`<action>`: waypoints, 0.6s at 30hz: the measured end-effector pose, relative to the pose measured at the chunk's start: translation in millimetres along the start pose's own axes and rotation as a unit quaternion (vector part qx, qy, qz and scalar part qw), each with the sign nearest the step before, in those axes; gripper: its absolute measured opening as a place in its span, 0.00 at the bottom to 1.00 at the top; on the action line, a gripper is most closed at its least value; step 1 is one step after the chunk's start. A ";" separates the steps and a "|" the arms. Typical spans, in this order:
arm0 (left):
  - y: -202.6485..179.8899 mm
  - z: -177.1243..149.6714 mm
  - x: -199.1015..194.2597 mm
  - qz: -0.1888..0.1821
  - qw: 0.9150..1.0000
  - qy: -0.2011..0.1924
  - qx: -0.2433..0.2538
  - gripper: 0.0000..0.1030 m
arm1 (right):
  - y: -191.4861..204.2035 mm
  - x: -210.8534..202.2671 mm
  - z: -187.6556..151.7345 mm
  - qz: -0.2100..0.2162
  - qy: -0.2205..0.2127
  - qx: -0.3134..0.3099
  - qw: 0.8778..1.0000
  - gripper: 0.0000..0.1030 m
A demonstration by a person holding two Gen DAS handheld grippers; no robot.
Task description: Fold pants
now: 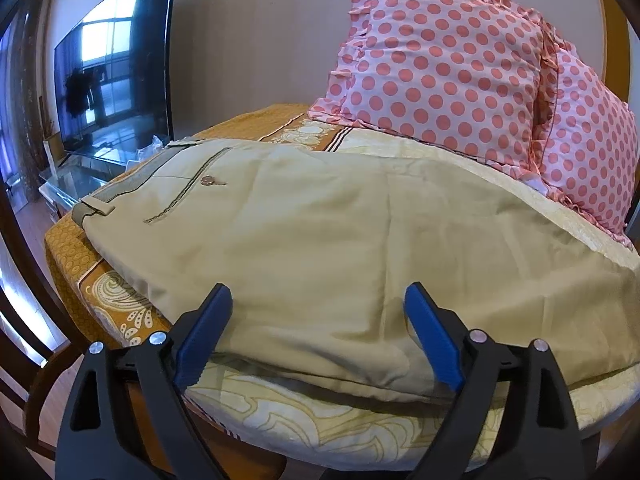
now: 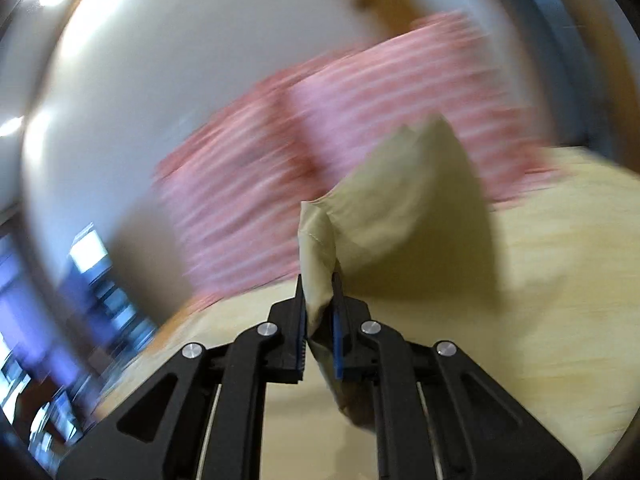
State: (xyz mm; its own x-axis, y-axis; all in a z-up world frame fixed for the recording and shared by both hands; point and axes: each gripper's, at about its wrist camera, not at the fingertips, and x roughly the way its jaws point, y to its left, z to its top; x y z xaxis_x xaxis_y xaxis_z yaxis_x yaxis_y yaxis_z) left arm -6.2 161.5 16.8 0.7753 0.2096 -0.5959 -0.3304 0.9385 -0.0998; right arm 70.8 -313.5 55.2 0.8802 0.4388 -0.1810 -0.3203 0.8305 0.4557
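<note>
Khaki pants (image 1: 320,240) lie spread on the patterned bedspread (image 1: 120,304), waistband and a buttoned back pocket at the left. My left gripper (image 1: 318,300) is open, its blue pads either side of the pants' near folded edge, holding nothing. My right gripper (image 2: 318,288) is shut on a bunched end of the khaki pants (image 2: 400,208) and holds it lifted above the bed. The right wrist view is heavily blurred by motion.
Two pink polka-dot pillows (image 1: 448,64) stand at the back right of the bed and show blurred in the right wrist view (image 2: 320,128). A dark TV screen (image 1: 116,72) on a glass stand is at the left. A wooden chair (image 1: 24,360) is at the near left.
</note>
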 end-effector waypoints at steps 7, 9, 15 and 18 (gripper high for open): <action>32.3 9.3 -21.8 -0.011 0.998 -0.010 -0.065 0.87 | 117.4 127.0 -105.1 0.139 0.238 -0.068 0.959 0.09; 42.4 12.5 -25.5 0.009 0.998 -0.014 -0.068 0.87 | 129.0 129.3 -115.9 0.140 0.244 -0.080 0.956 0.10; 82.7 13.5 -23.6 0.042 0.993 -0.011 -0.110 0.87 | 160.8 131.1 -143.2 0.135 0.261 -0.182 0.938 0.32; 96.7 12.0 -19.8 0.021 0.989 -0.001 -0.146 0.87 | 169.1 121.7 -147.2 0.155 0.256 -0.197 0.934 0.67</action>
State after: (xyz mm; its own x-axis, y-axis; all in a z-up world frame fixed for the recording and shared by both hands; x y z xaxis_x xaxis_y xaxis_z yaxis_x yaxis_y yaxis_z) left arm -47.1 251.4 28.5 0.7589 0.2474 -0.6023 -0.5032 0.8099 -0.3014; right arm 72.2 -69.2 -18.0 0.4739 0.7009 -0.5330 -0.7244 0.6545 0.2166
